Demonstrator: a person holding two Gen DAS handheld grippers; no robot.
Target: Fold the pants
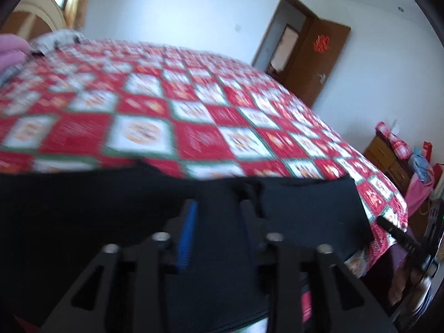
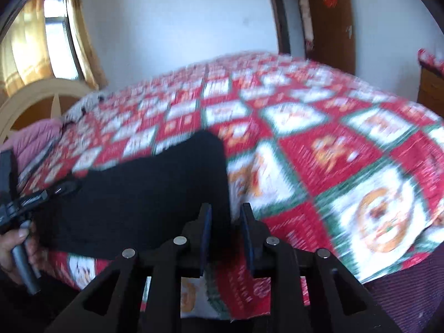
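Observation:
Black pants (image 1: 83,222) lie at the near edge of a bed with a red, white and green checked cover (image 1: 166,97). In the left wrist view my left gripper (image 1: 219,208) sits over the black cloth, its jaws apart with cloth between them. In the right wrist view the pants (image 2: 144,194) spread left of my right gripper (image 2: 226,213), whose jaws stand apart around the cloth's right edge. The right gripper also shows at the right edge of the left wrist view (image 1: 402,238), and the left gripper at the left of the right wrist view (image 2: 50,191). Both views are blurred.
A brown door (image 1: 319,55) stands open at the far wall. A wooden dresser (image 1: 388,158) piled with clothes is right of the bed. A cream headboard (image 2: 41,100), pink bedding (image 2: 33,141) and a curtained window (image 2: 55,33) are at the left.

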